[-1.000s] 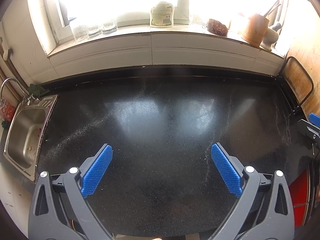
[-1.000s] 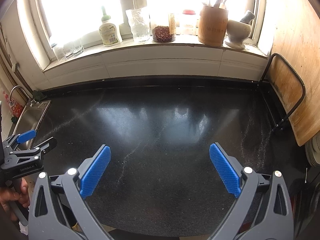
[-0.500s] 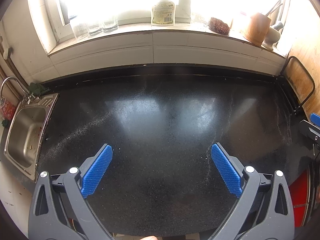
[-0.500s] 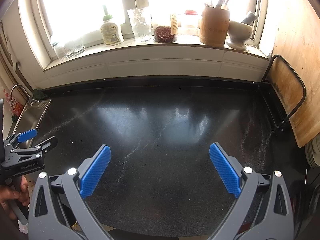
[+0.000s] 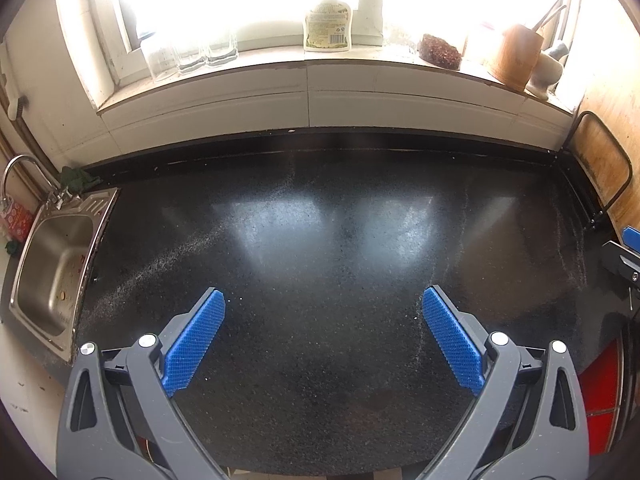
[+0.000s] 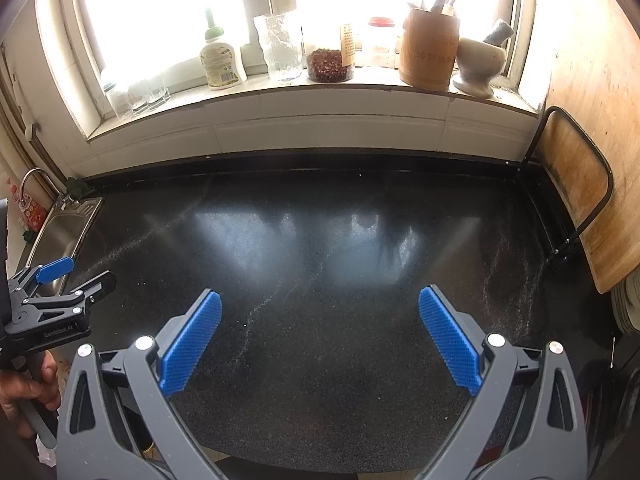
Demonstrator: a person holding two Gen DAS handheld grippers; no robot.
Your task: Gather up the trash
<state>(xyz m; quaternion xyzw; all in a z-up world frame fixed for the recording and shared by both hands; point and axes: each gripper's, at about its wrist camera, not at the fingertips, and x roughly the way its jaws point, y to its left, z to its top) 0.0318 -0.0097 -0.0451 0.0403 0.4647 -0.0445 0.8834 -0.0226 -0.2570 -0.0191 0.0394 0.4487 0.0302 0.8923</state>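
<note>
My left gripper is open and empty, held above the near part of a black speckled countertop. My right gripper is also open and empty over the same countertop. The left gripper also shows at the left edge of the right wrist view, and the right gripper's tip at the right edge of the left wrist view. No piece of trash shows on the countertop; only faint streaks of fine white grains lie on it.
A steel sink with a tap is at the left. The windowsill holds glasses, a detergent bottle, a jar, a wooden utensil holder and a mortar. A wooden board in a rack stands at the right. Something red lies below the counter edge.
Both views have shifted very slightly; the grippers stay open and nothing on the counter has moved.
</note>
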